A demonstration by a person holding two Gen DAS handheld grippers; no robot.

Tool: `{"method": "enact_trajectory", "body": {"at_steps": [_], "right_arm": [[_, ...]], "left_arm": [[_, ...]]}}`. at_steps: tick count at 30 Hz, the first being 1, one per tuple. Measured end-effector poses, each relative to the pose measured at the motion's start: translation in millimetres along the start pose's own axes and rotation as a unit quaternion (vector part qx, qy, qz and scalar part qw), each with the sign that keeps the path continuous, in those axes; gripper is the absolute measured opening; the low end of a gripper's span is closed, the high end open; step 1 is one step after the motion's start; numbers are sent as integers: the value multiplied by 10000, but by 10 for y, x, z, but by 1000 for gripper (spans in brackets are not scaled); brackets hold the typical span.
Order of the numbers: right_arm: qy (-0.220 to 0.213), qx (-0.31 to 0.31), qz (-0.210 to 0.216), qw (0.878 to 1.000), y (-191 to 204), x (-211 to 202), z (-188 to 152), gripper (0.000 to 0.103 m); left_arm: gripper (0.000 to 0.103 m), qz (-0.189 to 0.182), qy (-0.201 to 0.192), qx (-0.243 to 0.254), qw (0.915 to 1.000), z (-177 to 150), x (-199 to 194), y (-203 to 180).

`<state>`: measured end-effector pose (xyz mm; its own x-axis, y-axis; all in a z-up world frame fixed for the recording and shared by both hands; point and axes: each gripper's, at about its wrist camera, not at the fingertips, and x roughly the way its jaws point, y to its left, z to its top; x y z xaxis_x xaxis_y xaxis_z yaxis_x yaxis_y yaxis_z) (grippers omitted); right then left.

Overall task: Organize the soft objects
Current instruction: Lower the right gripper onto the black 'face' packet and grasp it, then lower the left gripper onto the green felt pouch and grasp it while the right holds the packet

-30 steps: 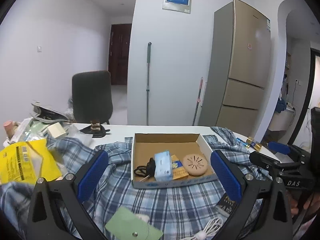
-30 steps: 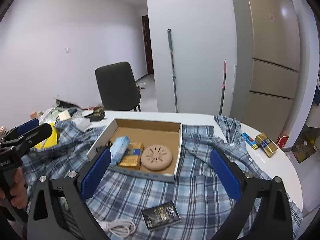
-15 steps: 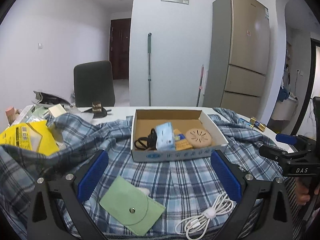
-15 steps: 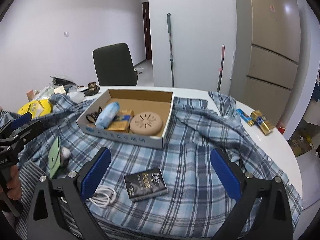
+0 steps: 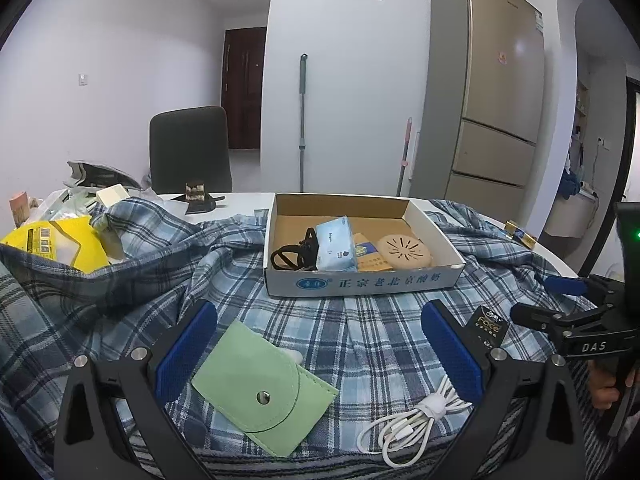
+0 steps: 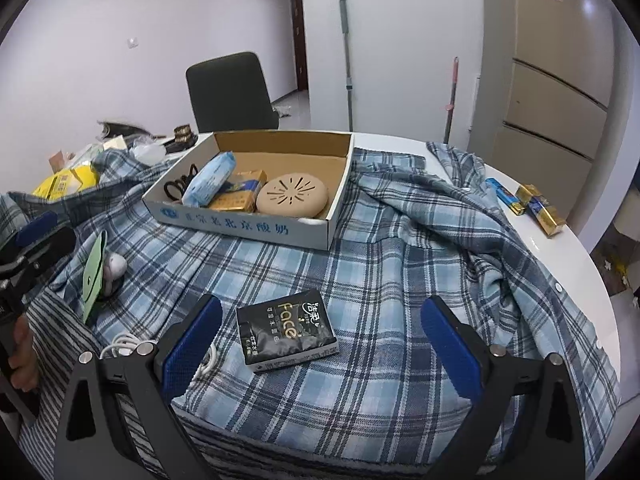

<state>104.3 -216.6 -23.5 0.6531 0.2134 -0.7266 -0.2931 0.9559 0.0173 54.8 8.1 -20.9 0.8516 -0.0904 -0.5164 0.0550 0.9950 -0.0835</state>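
Cardboard box (image 5: 362, 282) holds tissue pack (image 5: 335, 243), round disc (image 5: 405, 252) (both grippers' fingers (image 5: 186, 350) spread, empty).

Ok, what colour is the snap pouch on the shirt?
Pale green pouch, clearest in the left wrist view.

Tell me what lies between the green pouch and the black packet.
A coiled white cable lies on the shirt between green pouch and black packet, clearest in the left wrist view.

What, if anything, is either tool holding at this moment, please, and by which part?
Nothing is held. The left tool is open above the green pouch, and the right tool is open above the black tissue pack.
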Motion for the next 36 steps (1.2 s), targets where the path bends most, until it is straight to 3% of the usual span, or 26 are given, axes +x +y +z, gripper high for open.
{"method": "enact_trajectory", "body": {"at_steps": [8, 19, 23, 25, 28, 36], "right_arm": [[763, -370, 523, 9950, 99, 336, -4, 94], [1206, -441, 575, 9901, 124, 562, -43, 81], [1293, -410, 582, 9890, 123, 605, -49, 75], [1284, -367, 527, 9896, 114, 605, -57, 65], [1167, -280, 467, 9917, 89, 542, -50, 65], [790, -240, 636, 9946, 163, 267, 50, 65]], "left_arm": [[103, -52, 92, 35, 9999, -4, 35, -17], [103, -22, 154, 181, 9997, -22, 45, -70], [103, -25, 160, 151, 9998, -22, 44, -75], [103, -2, 153, 126, 9998, -17, 41, -66], [103, 216, 159, 12, 9996, 4, 11, -9], [103, 350, 951, -1025, 9896, -50, 145, 506]]}}
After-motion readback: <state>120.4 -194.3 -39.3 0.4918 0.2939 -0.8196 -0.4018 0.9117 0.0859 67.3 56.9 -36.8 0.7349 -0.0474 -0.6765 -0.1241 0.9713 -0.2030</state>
